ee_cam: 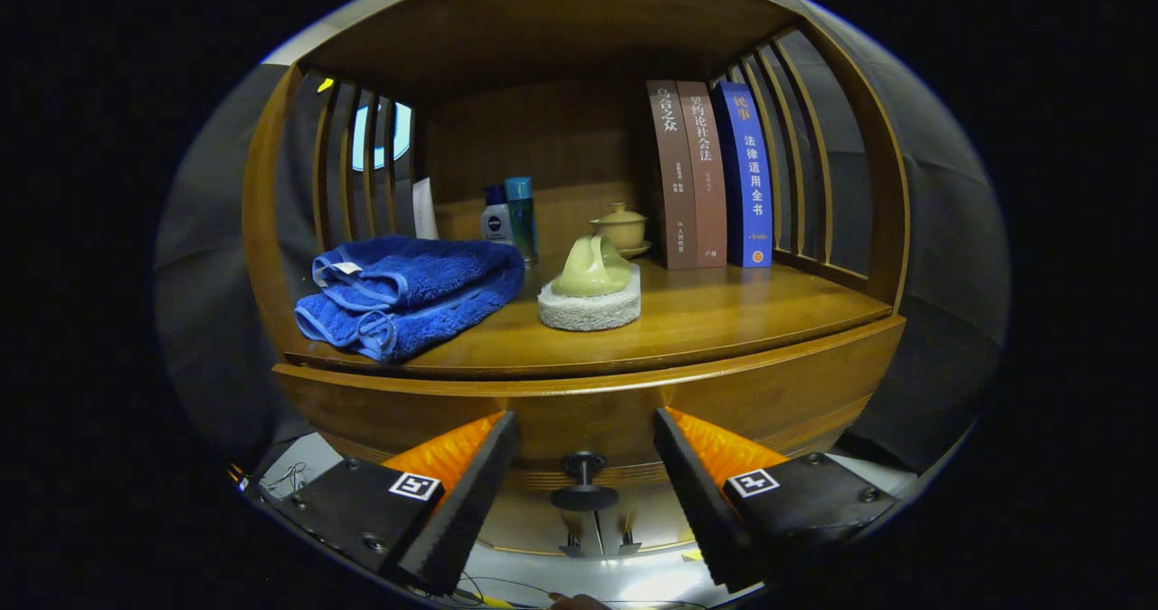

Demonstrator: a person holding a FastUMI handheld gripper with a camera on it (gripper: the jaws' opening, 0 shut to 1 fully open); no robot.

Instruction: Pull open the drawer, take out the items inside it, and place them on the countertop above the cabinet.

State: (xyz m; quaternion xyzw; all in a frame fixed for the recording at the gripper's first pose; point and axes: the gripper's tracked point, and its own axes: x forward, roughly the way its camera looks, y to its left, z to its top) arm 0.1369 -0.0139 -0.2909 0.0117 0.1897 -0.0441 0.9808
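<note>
Two fingers of the gripper (585, 470) stand spread apart, jaws bracketing the drawer knob (584, 481) without touching it, lined up to grip. Drawer (588, 411) looks shut; blue towel (407, 291) and cup (592, 271) rest on the counter (724, 316) above.

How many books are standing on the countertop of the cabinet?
3. The brown book stands nearest the lidded cup, the reddish-brown book beside it, and the blue book nearest the side slats. None seem hidden. The open tongs flank the drawer knob.
</note>
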